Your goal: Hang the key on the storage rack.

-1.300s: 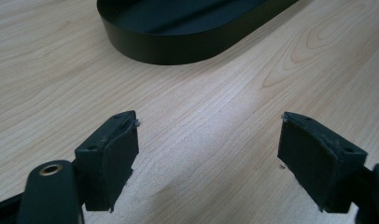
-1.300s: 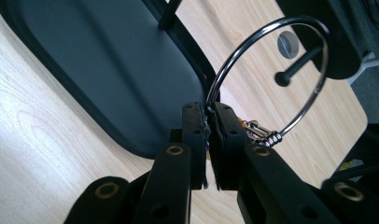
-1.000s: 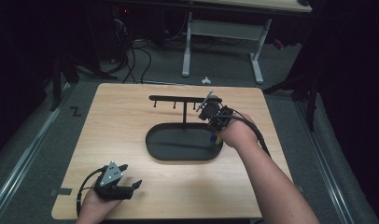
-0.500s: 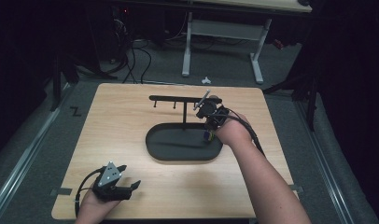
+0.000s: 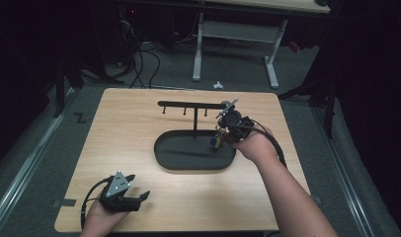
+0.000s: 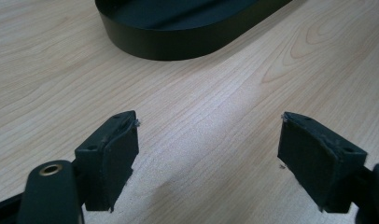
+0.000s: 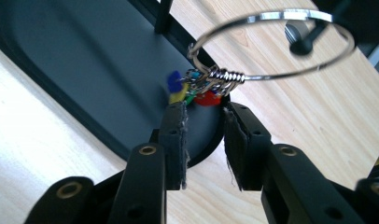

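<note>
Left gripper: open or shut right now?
Open. The left gripper shows its jaws spread wide over bare table, nothing between them; the black tray lies beyond.

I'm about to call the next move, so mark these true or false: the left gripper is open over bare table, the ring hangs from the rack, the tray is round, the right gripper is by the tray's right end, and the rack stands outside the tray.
1. The left gripper is open over bare table. True.
2. The ring hangs from the rack. False: it sticks up from the right gripper, jaws close around its coloured tags.
3. The tray is round. False: a long oval.
4. The right gripper is by the tray's right end. True.
5. The rack stands outside the tray. False: its post rises from the tray.
</note>
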The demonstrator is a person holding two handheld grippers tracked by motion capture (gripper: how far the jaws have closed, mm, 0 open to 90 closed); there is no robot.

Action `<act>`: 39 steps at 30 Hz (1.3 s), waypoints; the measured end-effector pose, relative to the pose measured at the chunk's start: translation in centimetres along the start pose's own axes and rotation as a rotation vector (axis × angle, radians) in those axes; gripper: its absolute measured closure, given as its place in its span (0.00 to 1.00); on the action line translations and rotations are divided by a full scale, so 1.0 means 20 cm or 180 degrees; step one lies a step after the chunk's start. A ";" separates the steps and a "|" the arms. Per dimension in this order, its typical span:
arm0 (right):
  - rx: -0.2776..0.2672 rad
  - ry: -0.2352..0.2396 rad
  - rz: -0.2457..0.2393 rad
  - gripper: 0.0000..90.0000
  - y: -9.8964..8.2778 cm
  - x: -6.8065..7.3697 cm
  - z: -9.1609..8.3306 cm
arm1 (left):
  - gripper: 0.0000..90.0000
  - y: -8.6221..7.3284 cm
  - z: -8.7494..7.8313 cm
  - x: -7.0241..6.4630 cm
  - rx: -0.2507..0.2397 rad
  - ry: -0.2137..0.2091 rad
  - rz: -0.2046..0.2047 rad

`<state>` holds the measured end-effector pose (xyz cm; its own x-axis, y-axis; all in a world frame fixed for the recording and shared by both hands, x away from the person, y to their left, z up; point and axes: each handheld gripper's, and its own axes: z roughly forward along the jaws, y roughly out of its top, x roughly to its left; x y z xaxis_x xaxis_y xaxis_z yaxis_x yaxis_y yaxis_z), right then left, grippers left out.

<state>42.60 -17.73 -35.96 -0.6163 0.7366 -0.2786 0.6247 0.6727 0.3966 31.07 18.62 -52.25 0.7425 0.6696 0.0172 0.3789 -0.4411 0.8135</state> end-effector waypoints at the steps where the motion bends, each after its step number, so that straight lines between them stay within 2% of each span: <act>1: -0.0026 0.0007 0.0003 0.75 -0.02 0.00 0.00 | 0.23 0.00 0.00 0.00 0.0002 -0.0001 -0.0001; 4: -0.0055 0.0046 0.0086 0.73 -0.08 0.00 -0.01 | 0.23 0.00 0.00 0.00 0.0036 -0.0008 0.0010; 11: -0.0106 0.0091 0.0136 0.68 -0.17 0.02 0.01 | 0.23 0.00 0.01 0.00 0.0044 0.0001 0.0014; 15: -0.0177 0.0175 0.0193 0.64 -0.24 0.05 0.04 | 0.23 0.00 0.01 0.00 0.0029 0.0011 0.0008; 20: -0.0266 0.0200 0.0276 0.59 -0.31 0.07 0.09 | 0.23 0.00 0.02 0.00 0.0033 0.0007 0.0014; 21: -0.0310 0.0222 0.0355 0.58 -0.34 0.08 0.11 | 0.23 0.00 0.02 -0.01 0.0036 0.0005 0.0017; 27: -0.0455 0.0212 0.0493 0.57 -0.44 0.11 0.18 | 0.23 0.00 0.02 -0.01 0.0056 0.0011 0.0035; 28: -0.0544 0.0236 0.0567 0.55 -0.49 0.12 0.21 | 0.23 0.00 0.02 -0.01 0.0059 0.0012 0.0036; 29: -0.0544 0.0236 0.0567 0.55 -0.49 0.12 0.21 | 0.23 0.00 0.02 -0.01 0.0061 0.0016 0.0038; 31: -0.0690 0.0262 0.0559 0.53 -0.55 0.15 0.24 | 0.23 0.00 0.03 -0.01 0.0076 0.0019 0.0047; 34: -0.0787 0.0293 0.0613 0.50 -0.64 0.18 0.27 | 0.23 -0.01 0.04 -0.01 0.0100 0.0027 0.0056; 36: -0.0913 0.0342 0.0747 0.47 -0.72 0.21 0.30 | 0.23 -0.01 0.04 -0.02 0.0117 0.0031 0.0064; 38: -0.0954 0.0352 0.0796 0.47 -0.74 0.22 0.30 | 0.23 -0.01 0.04 -0.02 0.0117 0.0033 0.0064; 39: -0.1037 0.0323 0.0850 0.47 -0.78 0.23 0.31 | 0.23 -0.01 0.04 -0.02 0.0113 0.0041 0.0068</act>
<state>32.91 -24.32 -48.81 -0.5078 0.8601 -0.0477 0.5947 0.3902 0.7029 31.17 17.92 -52.88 0.7436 0.6673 0.0421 0.3826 -0.4763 0.7917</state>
